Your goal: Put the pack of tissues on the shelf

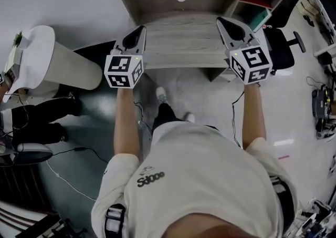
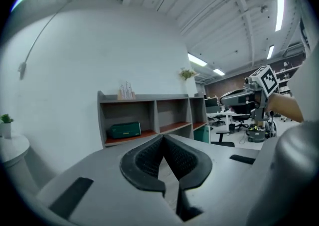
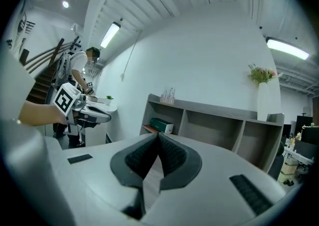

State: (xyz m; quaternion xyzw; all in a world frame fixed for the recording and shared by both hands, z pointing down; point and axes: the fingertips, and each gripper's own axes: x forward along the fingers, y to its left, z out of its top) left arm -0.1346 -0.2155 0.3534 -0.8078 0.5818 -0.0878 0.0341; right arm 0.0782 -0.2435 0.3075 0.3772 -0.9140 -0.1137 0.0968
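Pale shirt (image 1: 210, 179) fills the bottom of the head view, and two bare forearms (image 1: 125, 121) reach forward from it, one gripper in each hand. Left gripper (image 2: 163, 138) has its dark ribbed pads pressed together at the tips with nothing between them. Right gripper (image 3: 157, 135) is the same, pads meeting and nothing held. Both point roughly level toward the shelf (image 2: 149, 101), side by side and well apart, each with its marker cube at the back. Under and between them runs a wood-grain tabletop (image 1: 184, 37) that stands in front of the shelf. The pack of tissues (image 2: 124, 130), green, lies flat on the red-brown lower board of the shelf's leftmost compartment, clear of both grippers. On the shelf's top board stand a few small bottles (image 2: 126, 91) above that compartment and a white vase (image 2: 190, 86) with a sprig toward the other end. Off to the left is a round white table (image 1: 37, 48) bearing a little potted plant (image 2: 6, 119); to the right, a black office chair (image 1: 283, 48)
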